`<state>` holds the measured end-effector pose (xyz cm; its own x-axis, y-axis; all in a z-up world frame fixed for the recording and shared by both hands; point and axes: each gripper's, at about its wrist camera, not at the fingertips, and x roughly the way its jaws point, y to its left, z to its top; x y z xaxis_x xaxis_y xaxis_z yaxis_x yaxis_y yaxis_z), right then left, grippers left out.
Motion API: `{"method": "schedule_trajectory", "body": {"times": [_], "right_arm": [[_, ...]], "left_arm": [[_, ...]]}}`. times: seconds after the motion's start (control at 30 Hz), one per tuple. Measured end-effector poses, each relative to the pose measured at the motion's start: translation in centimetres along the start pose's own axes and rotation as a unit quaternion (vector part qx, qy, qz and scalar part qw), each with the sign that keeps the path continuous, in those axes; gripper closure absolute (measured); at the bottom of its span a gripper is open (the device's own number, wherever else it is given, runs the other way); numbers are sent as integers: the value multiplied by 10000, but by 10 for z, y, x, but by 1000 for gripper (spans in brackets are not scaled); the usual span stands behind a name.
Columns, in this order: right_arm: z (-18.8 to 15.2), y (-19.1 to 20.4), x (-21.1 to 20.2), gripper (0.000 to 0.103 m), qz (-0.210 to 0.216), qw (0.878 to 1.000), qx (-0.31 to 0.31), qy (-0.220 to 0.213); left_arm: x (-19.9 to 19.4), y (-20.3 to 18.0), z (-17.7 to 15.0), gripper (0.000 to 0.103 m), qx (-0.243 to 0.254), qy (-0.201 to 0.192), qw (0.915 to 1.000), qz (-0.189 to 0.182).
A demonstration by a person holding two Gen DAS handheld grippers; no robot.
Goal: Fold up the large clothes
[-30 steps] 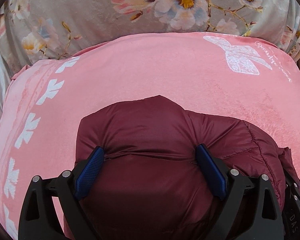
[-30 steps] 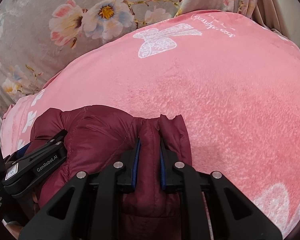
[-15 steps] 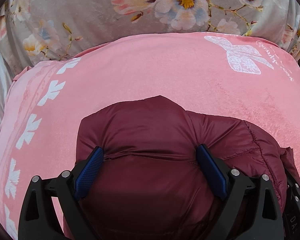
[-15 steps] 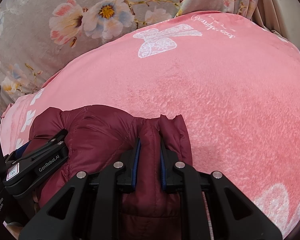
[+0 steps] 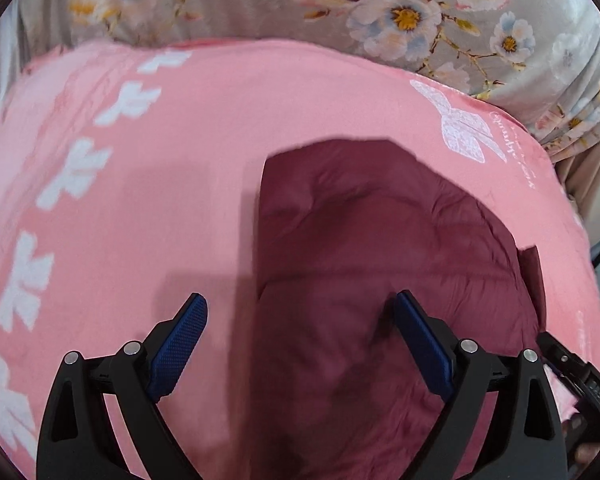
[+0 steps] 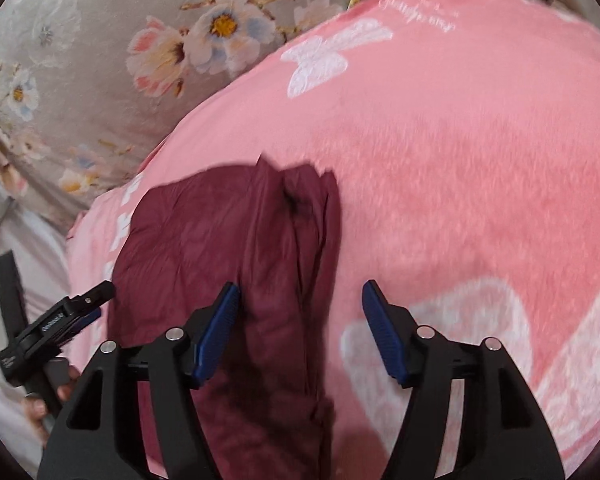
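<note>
Both jaws spread wide, holding nothing. Left gripper hangs over the near left edge of the maroon puffer jacket; right gripper straddles its doubled right edge. Jacket lies as a compact bundle on the pink blanket, towards the blanket's near edge; released so the fold sits flat, I judge. Around it bare blanket, white butterfly print further off. Beyond the far edge, floral bedding. Nothing obstructs.

Pink plush blanket — grey floral bedsheet behind it.
</note>
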<state>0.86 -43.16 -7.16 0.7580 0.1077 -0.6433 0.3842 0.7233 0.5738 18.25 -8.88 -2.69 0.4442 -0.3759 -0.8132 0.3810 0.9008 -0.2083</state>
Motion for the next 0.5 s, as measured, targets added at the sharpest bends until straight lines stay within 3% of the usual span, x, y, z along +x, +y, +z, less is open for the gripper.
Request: {"method": "schedule_trajectory", "body": {"times": [0.1, 0.23, 0.47, 0.5], "right_arm": [[-11, -6, 7, 39, 402, 9986, 225, 277], [-21, -9, 18, 33, 865, 9941, 436, 496], [-21, 4, 29, 31, 991, 9935, 315, 463], [-20, 8, 32, 38, 1023, 9932, 289, 473]], "left_arm": [[8, 20, -17, 11, -401, 396, 9971, -507], [17, 27, -36, 11, -734, 599, 9900, -1048], [25, -1, -40, 12, -405, 586, 9910, -1133], [25, -7, -40, 12, -308, 549, 9924, -1059]]}}
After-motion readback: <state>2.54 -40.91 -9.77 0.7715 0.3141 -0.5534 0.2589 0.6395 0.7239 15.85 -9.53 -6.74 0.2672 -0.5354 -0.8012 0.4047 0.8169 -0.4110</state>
